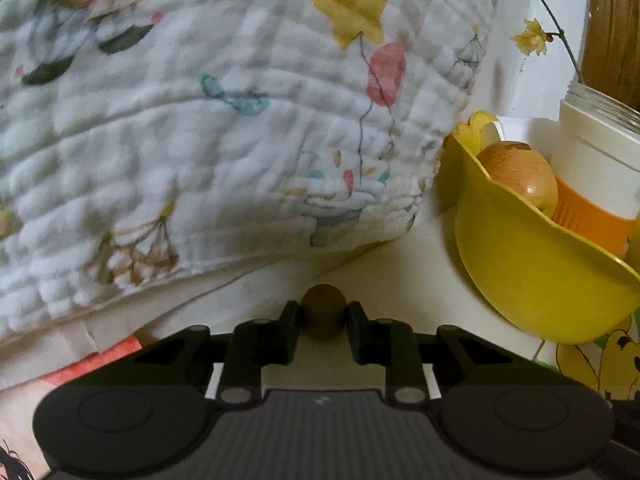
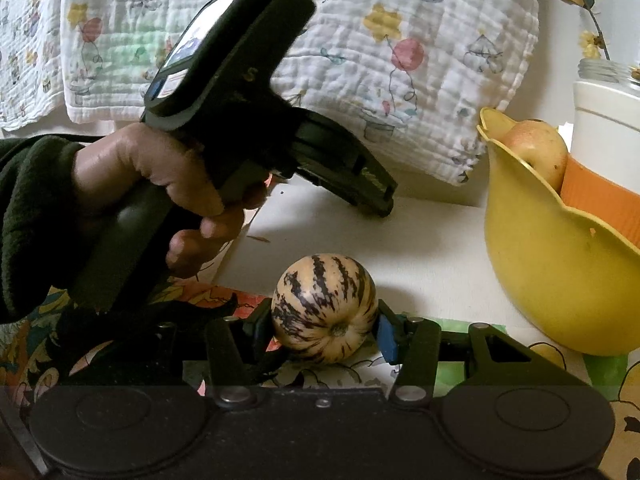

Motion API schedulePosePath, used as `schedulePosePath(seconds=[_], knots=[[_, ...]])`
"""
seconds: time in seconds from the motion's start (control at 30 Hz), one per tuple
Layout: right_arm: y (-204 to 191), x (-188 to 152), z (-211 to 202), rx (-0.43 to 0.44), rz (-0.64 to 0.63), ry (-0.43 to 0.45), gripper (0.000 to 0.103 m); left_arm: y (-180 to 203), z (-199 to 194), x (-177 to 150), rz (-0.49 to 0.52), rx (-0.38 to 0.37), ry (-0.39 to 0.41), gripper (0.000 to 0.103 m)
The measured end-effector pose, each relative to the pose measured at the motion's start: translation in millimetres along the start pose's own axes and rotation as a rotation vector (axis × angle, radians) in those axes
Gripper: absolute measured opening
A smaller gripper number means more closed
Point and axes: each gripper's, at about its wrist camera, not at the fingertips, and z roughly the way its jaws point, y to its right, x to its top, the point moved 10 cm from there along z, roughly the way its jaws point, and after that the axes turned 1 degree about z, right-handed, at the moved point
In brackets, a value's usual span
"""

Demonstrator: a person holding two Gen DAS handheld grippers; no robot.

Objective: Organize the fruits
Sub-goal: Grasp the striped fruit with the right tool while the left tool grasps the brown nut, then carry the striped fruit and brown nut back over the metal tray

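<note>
printed quilted blanket (image 1: 224, 128), white tabletop (image 2: 420, 236)

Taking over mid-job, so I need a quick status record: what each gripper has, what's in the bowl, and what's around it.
left gripper: shut on small brown fruit
right gripper: shut on striped fruit, low over the patterned mat
yellow bowl: holds one apple, to the right of both grippers
behind bowl: white and orange container
backdrop: printed quilted cloth
fruits not yet in bowl: two, both gripped
</note>
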Motion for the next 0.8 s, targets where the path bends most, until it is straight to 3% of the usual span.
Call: schedulePosePath(seconds=[0.43, 0.8], knots=[[4.8, 1.9, -3.6, 0.009, 0.029, 0.01, 0.053, 3.5, -37.1, -35.6, -0.005, -0.01, -0.051, 0.027], [4.3, 9.3, -28.1, 0.021, 0.027, 0.107, 0.053, 1.6, -89.1, -46.2, -0.04, 0.015, -0.019, 0.027]])
